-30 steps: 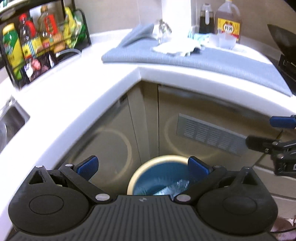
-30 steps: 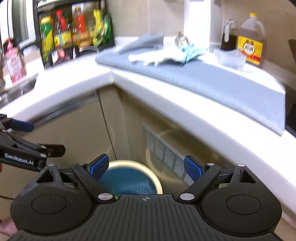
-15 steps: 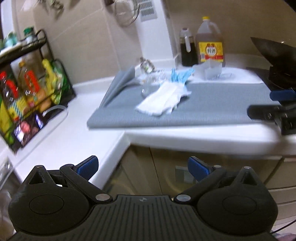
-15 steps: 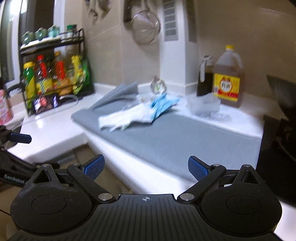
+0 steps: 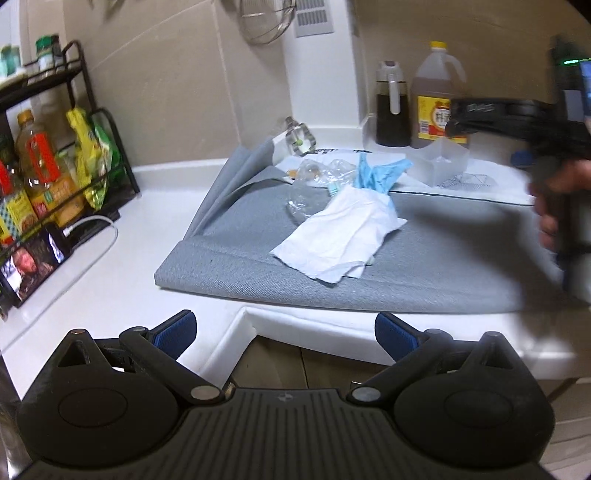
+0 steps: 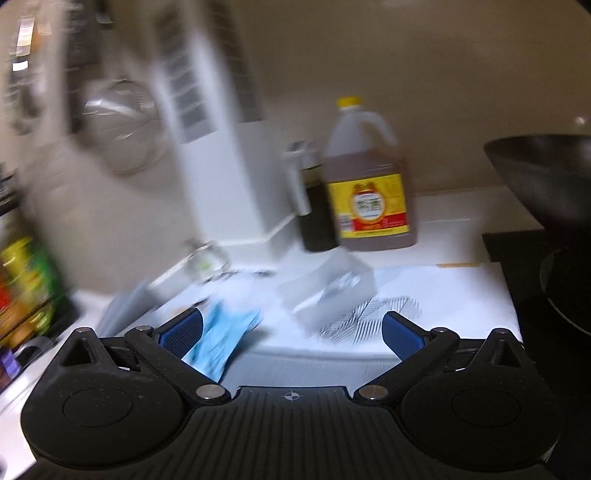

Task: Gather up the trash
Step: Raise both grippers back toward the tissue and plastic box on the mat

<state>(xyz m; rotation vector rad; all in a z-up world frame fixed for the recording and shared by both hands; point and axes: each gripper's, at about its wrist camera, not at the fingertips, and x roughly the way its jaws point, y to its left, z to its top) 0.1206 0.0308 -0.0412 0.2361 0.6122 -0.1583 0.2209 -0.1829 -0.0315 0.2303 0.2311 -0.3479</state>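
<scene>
Setting: kitchen corner, beige tiled wall, white worktop (image 5: 110,280) wrapping round the corner.
Mat: grey cloth mat (image 5: 424,266) lay flat on the worktop, its left rear edge folded up.
Trash, paper: crumpled white tissue (image 5: 340,236) sat near the middle of the mat.
Trash, blue: blue scrap (image 5: 380,177) lay just behind the tissue, touching it; in the right wrist view it showed blurred, just beside the left finger.
Trash, clear: crumpled clear plastic wrap (image 5: 317,173) lay to the left of the blue scrap, near the mat's rear edge.
Tub: small translucent plastic tub (image 5: 441,166) stood on a white printed sheet (image 6: 443,291) behind the mat.
Bottles: large jug with yellow label (image 6: 369,192) and dark sauce dispenser (image 5: 392,107) stood side by side against the wall.
Rack: black wire rack (image 5: 92,147) with oil bottles and snack packets stood at the left; a phone (image 5: 29,266) leaned at its foot.
Wall: metal strainer (image 5: 266,22) hung above the worktop.
Stove side: dark wok (image 6: 546,173) was at far right.
Left gripper (image 5: 285,332): fingers spread wide, nothing between them, held off the front edge of the worktop and pointed at the mat.
Right gripper (image 6: 291,330): fingers spread wide and empty, over the mat's rear part; the frame was motion-blurred.
</scene>
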